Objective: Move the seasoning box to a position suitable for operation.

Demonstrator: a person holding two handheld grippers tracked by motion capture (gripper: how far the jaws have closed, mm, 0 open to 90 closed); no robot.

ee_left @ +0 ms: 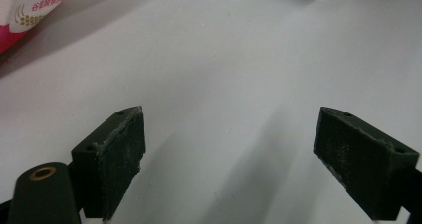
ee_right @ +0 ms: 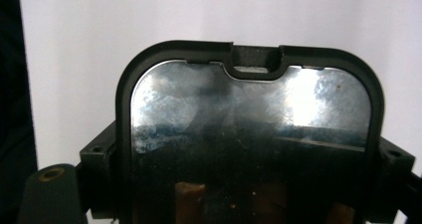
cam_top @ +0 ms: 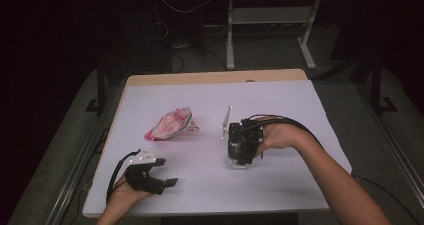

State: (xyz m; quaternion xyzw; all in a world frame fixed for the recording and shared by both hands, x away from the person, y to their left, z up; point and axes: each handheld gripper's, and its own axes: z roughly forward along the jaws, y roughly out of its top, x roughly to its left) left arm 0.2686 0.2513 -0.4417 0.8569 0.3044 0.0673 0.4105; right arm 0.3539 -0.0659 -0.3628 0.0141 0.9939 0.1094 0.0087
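Observation:
A pink-and-white crumpled packet (cam_top: 170, 125) lies left of the table's middle; its printed corner (ee_left: 30, 10) shows at the top left of the left gripper view. My left gripper (cam_top: 167, 182) rests near the front left edge, jaws wide open (ee_left: 229, 134) over bare table with nothing between them. My right gripper (cam_top: 241, 157) points down at the table's middle, right of the packet. It is shut (ee_right: 249, 154) on a black-rimmed box with a glossy dark face (ee_right: 249, 114), one pad on each side of the rim. The box's clear lower part (cam_top: 239, 163) sits at the tabletop.
The white table (cam_top: 285, 100) has a wooden strip along its far edge (cam_top: 215, 77). Beyond it are a dark floor, cables and the legs of a white desk (cam_top: 230, 35). A forearm (cam_top: 340, 185) crosses the front right corner.

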